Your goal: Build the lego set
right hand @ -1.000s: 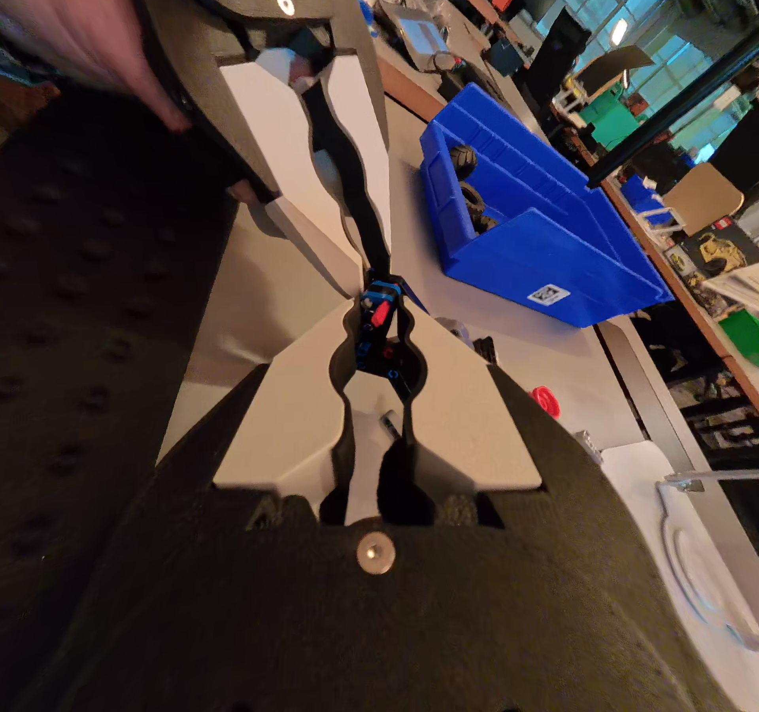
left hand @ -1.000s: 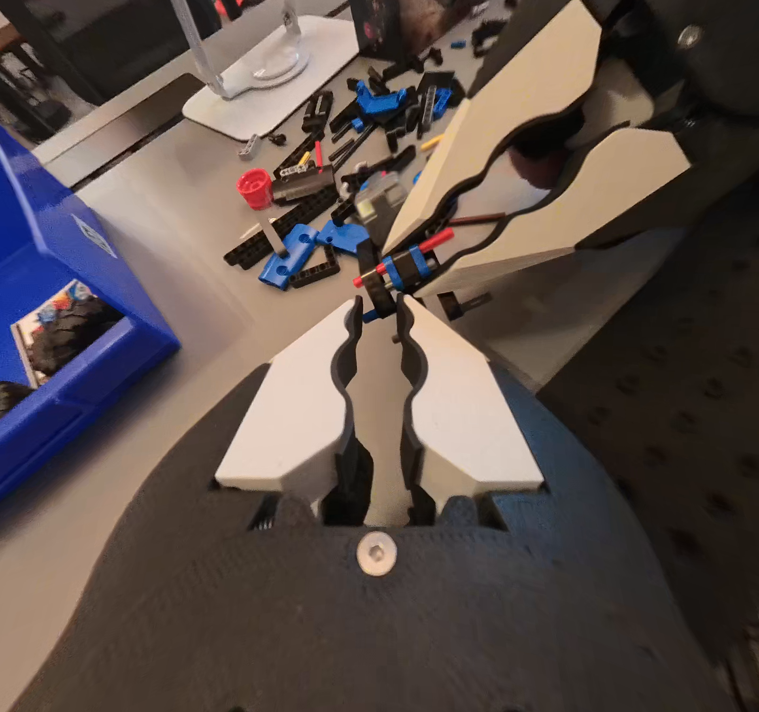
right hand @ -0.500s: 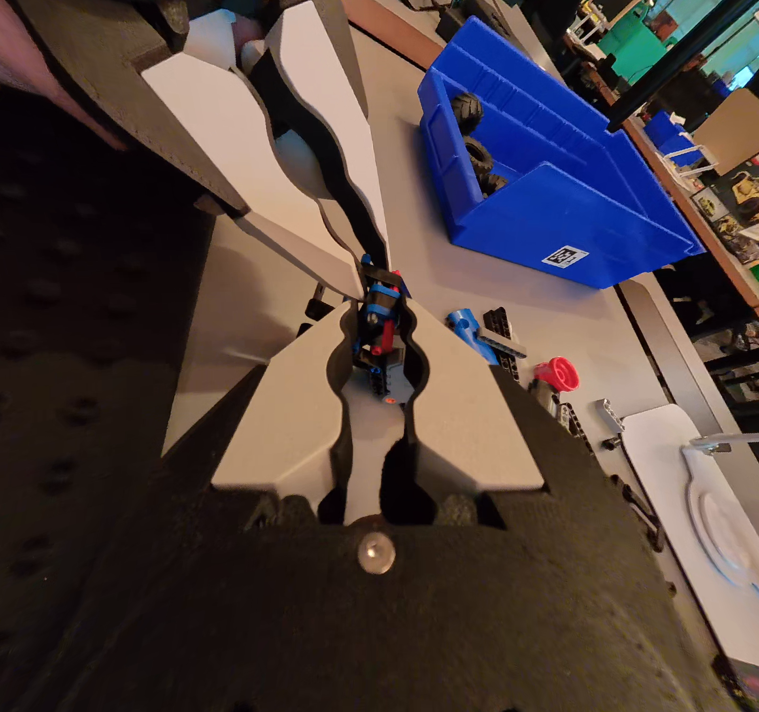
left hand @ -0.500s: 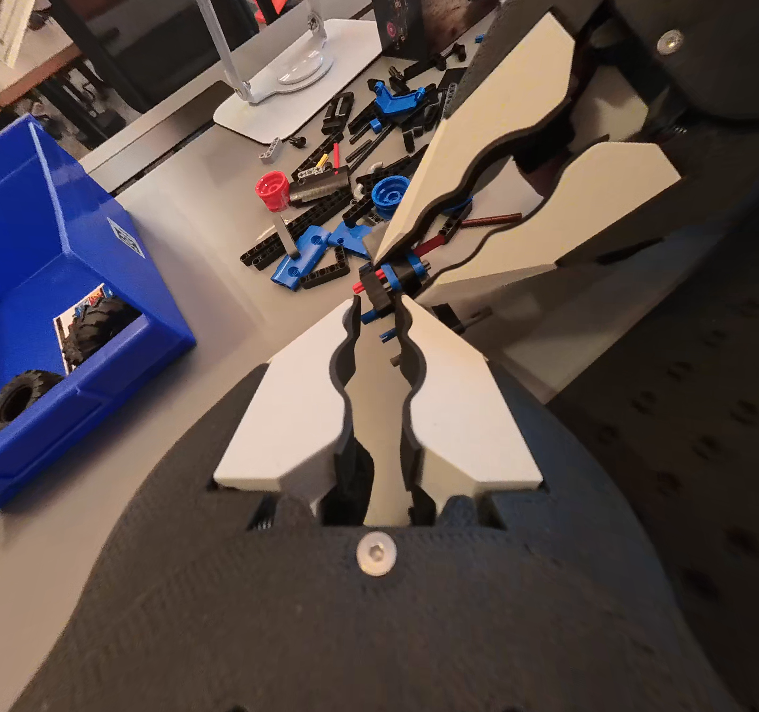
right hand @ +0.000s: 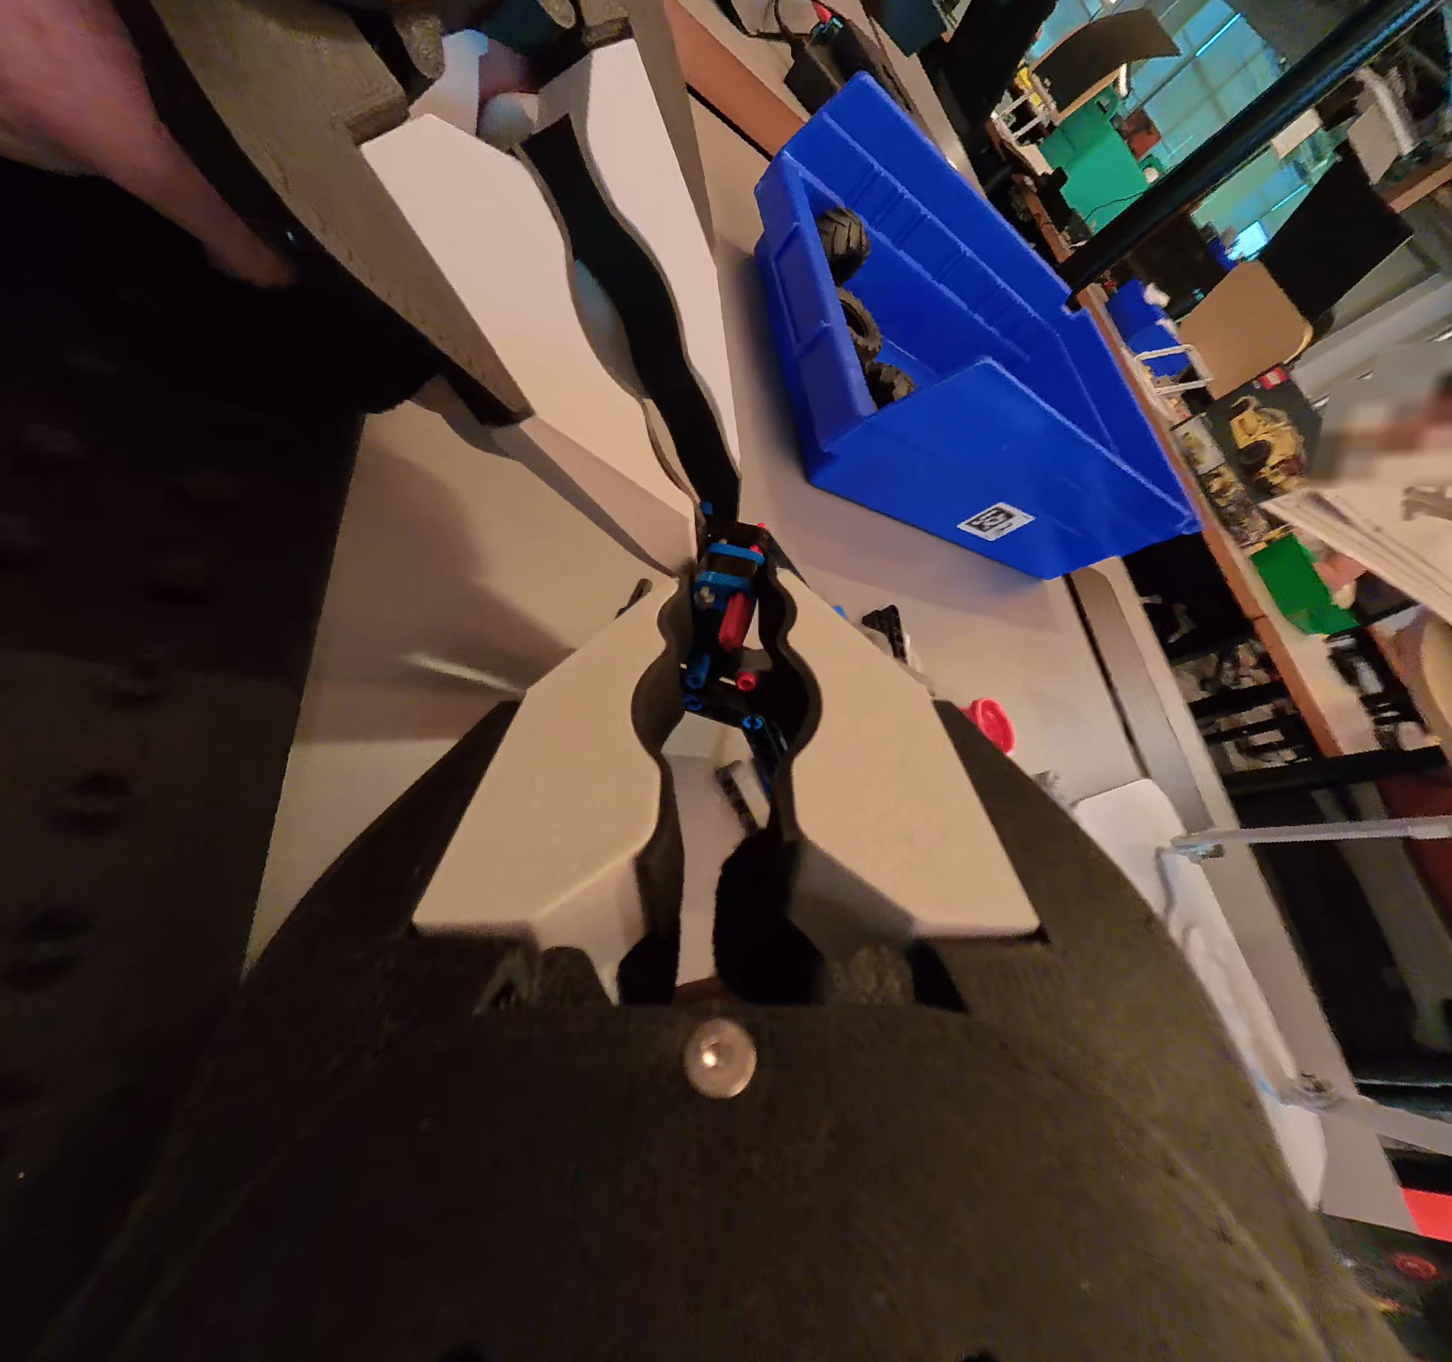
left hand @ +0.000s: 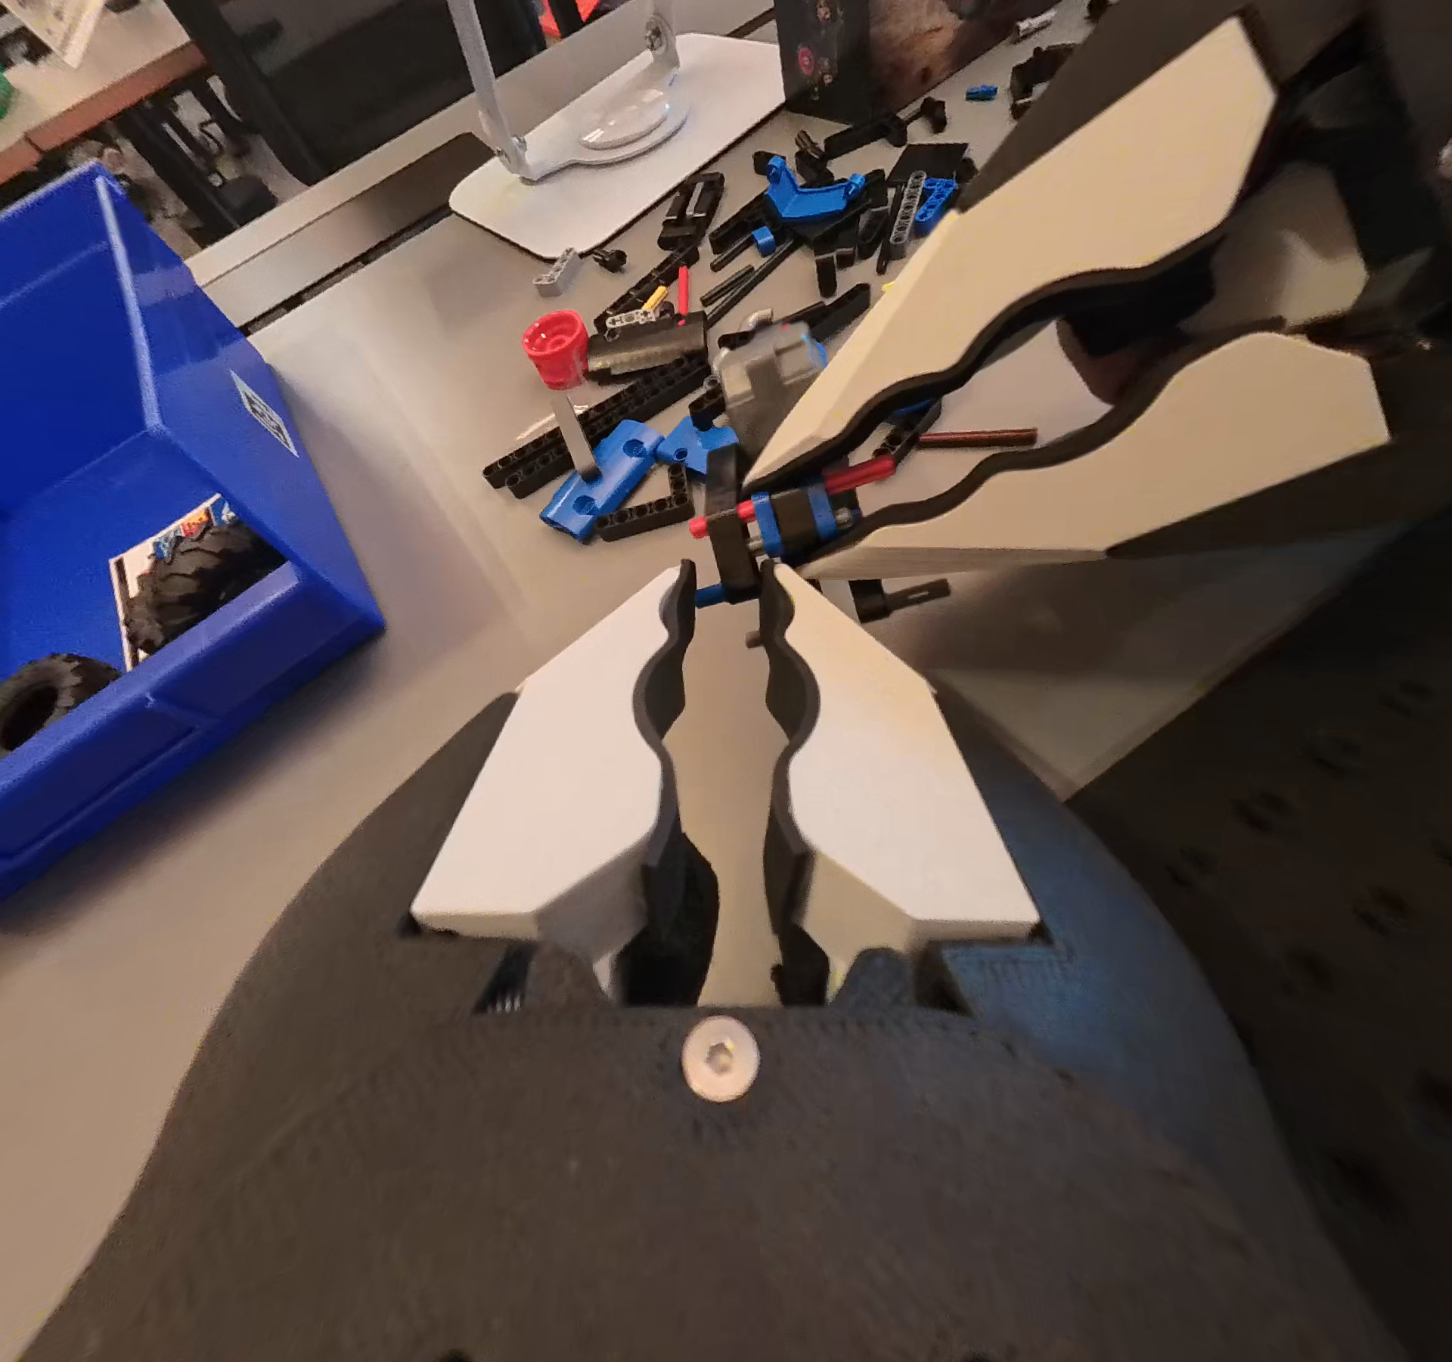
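A small black, blue and red lego assembly (left hand: 793,516) is held in the air over the grey table's (left hand: 440,664) near edge, between both grippers. My left gripper (left hand: 727,576) is shut on the black beam (left hand: 723,523) at the assembly's end. My right gripper (right hand: 727,593) comes in from the upper right in the left wrist view (left hand: 786,531) and is shut on the assembly's blue and red part (right hand: 727,617). In the right wrist view the left gripper (right hand: 711,519) meets it tip to tip from the upper left. A hand shows behind the left gripper (right hand: 86,91).
A blue bin (left hand: 196,413) with black tyres (left hand: 196,586) stands at the left, also in the right wrist view (right hand: 1021,460). Loose lego pieces (left hand: 754,240), a red wheel hub (left hand: 556,338), a white stand base (left hand: 628,138) and the set's box (left hand: 864,4) lie beyond. Dark floor (left hand: 1257,853) lies past the table edge. Left and right tips are no more than a few centimetres apart. Left tips and right tips are each some 20 cm from the red wheel hub (left hand: 556,338).
Both grippers stay shut on the assembly. The pair has shifted and tilted slightly, so the bin and loose pieces sit differently in both views.
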### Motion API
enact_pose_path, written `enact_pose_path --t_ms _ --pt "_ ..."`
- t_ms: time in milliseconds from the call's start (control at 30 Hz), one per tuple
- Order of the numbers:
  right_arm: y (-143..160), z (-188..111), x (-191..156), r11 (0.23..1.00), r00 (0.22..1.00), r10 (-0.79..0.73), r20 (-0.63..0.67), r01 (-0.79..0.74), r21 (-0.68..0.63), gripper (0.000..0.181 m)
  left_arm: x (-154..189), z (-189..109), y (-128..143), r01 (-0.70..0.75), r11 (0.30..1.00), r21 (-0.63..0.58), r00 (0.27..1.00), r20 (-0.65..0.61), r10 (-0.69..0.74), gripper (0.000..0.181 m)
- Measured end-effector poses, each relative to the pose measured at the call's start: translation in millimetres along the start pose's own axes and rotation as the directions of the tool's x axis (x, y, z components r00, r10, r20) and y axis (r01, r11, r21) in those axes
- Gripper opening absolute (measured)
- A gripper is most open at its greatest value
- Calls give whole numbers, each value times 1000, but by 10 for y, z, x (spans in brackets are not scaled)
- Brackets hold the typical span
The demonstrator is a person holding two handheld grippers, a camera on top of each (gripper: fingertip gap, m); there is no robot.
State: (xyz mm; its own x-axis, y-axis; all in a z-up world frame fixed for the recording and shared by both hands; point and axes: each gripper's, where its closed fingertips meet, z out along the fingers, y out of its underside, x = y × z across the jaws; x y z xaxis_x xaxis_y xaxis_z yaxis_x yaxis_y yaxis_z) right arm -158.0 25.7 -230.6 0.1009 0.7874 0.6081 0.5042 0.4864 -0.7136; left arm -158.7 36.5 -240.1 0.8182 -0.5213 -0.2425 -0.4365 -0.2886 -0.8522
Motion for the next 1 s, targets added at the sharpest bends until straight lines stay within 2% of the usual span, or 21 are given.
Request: enact_pose_path --t_ms 167,433,533,633,700,767,900,1000 --pt "-35 -7 0 997 996 -78 -39 78 -12 12 2 1 -8 56 998 13 998 -37 -56 14" --pt "-70 -41 -7 996 995 -93 -46 93 6 13 23 -3 -31 112 993 30 990 -84 -109 14" --pt "-69 -53 3 998 998 -57 -28 58 35 14 37 -18 -57 58 997 46 997 -54 -56 14" --pt "39 -15 17 996 994 85 69 -87 25 17 16 -7 -81 -73 997 21 994 86 71 14" --pt "78 -64 32 982 974 181 140 -187 32 18 80 -11 -144 -138 990 17 982 130 135 14" --pt "139 -89 45 971 956 235 173 -240 7 18 177 -12 -191 -176 984 28 978 118 171 14" --pt "264 -96 -41 980 959 196 205 -187 -61 16 396 25 -149 -201 979 20 979 25 200 12" --pt "295 -125 -49 983 958 186 220 -180 -46 14 414 -89 -272 -176 977 121 984 -20 179 17"
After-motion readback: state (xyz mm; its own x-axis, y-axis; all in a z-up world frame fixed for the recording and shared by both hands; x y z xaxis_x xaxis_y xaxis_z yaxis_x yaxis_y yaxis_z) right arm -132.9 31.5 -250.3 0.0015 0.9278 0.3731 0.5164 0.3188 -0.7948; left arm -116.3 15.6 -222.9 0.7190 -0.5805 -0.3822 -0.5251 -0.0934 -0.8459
